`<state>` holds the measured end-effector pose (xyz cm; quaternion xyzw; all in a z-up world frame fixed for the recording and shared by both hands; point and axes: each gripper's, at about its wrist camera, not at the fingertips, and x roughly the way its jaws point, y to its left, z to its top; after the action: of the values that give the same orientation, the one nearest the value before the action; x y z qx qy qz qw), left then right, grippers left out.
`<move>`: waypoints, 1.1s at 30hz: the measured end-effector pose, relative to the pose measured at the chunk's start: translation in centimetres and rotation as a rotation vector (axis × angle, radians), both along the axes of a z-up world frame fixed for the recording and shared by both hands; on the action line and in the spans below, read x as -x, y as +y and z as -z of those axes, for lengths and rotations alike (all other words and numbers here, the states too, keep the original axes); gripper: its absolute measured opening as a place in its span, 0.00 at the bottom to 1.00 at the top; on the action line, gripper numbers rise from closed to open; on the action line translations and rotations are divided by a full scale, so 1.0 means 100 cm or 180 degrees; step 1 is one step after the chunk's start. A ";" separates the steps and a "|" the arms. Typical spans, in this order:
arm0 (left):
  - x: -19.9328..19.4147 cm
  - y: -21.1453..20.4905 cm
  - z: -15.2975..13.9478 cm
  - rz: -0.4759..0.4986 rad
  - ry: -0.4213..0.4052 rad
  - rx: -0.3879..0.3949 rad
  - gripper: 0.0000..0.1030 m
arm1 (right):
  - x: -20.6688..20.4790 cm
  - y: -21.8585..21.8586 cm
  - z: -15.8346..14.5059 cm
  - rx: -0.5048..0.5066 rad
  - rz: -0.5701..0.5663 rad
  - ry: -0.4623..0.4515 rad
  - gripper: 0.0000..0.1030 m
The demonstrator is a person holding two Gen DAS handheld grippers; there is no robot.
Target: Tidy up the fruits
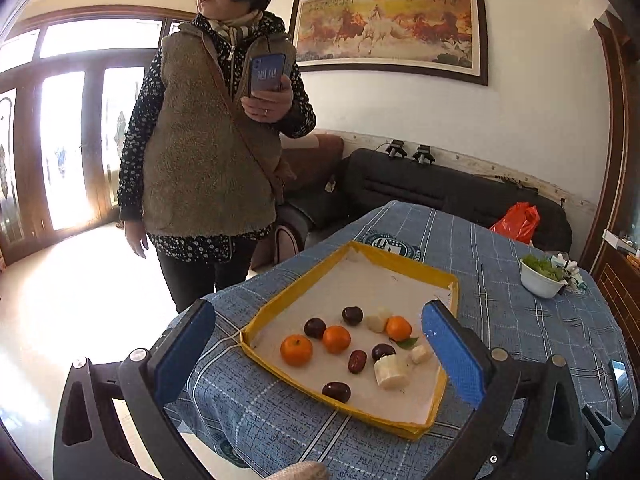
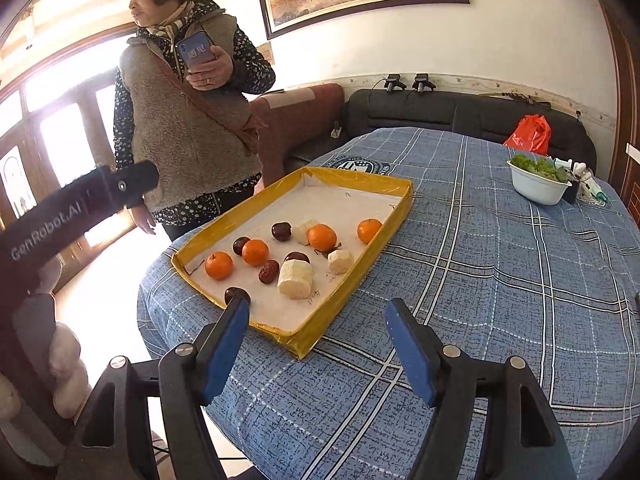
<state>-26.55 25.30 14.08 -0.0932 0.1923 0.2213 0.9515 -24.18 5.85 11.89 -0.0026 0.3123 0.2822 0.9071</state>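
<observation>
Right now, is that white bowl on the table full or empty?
Full, apparently: the white bowl stands upright, green leafy stuff heaped above its rim. Depth cannot be told.

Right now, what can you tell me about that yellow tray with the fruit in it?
The yellow tray is a shallow rectangular box, seemingly cardboard wrapped in glossy yellow tape, with a white floor. It lies flat on the blue checked tablecloth near the table's edge. Inside lie four oranges, five dark red fruits and three pale peeled chunks, loosely mixed. Neither gripper touches it.
</observation>
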 end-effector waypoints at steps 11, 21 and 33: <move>-0.007 0.007 0.017 0.0015 0.0203 0.0090 1.00 | -0.006 0.011 0.011 0.0107 -0.0004 0.0076 0.78; -0.014 0.013 0.027 0.0043 0.0298 0.0203 1.00 | -0.011 0.018 0.016 0.0165 -0.0003 0.0119 0.79; -0.024 0.016 0.030 0.0037 0.0374 0.0256 1.00 | -0.014 0.028 0.019 0.0218 -0.0045 0.0128 0.80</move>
<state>-24.17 26.92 11.10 -0.1170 0.2571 0.2130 0.9353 -22.82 8.63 10.00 -0.0302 0.3399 0.2777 0.8980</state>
